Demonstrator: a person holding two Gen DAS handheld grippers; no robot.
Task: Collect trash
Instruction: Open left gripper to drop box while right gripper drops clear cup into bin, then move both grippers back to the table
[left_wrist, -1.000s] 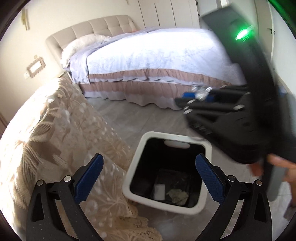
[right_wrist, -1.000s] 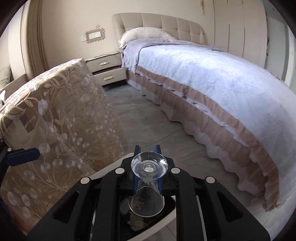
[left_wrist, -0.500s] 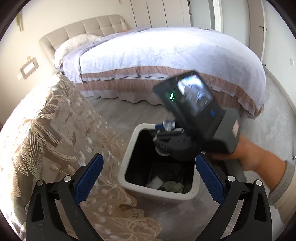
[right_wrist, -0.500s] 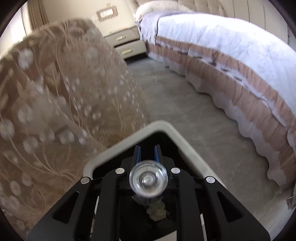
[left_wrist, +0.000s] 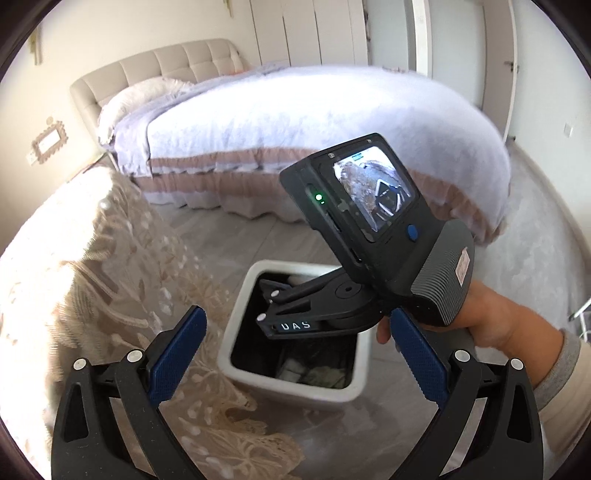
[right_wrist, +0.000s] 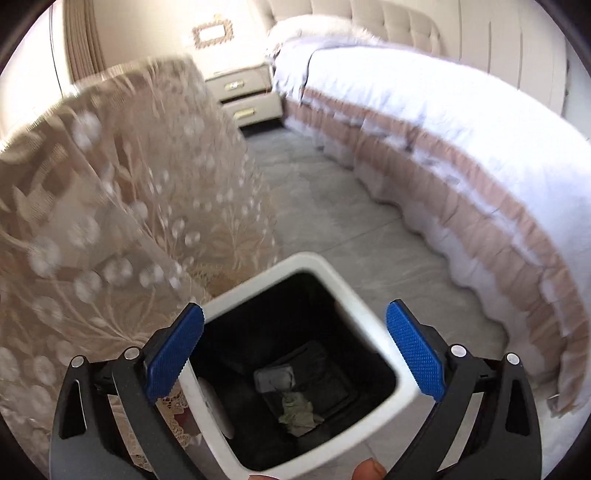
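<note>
A white square trash bin (right_wrist: 314, 264) with a black inside stands on the floor, also in the left wrist view (left_wrist: 236, 317). At its bottom lie a crumpled greenish paper (right_wrist: 297, 408) and a clear flat piece (right_wrist: 275, 378). My right gripper (right_wrist: 294, 356) is open and empty right above the bin's mouth; in the left wrist view its body (left_wrist: 314, 306) reaches over the bin. My left gripper (left_wrist: 295, 356) is open and empty, held back from the bin's near side. The clear bottle does not show in my jaws.
A table under a beige lace cloth (right_wrist: 110, 206) stands touching the bin's left side. A bed with a white and pink cover (right_wrist: 443, 122) runs along the right. A nightstand (right_wrist: 243, 92) is at the back. Grey floor (right_wrist: 332, 221) lies between them.
My right gripper moved down over the bin, opened and let go of the clear bottle, which is no longer between its jaws. My left gripper stayed open.
</note>
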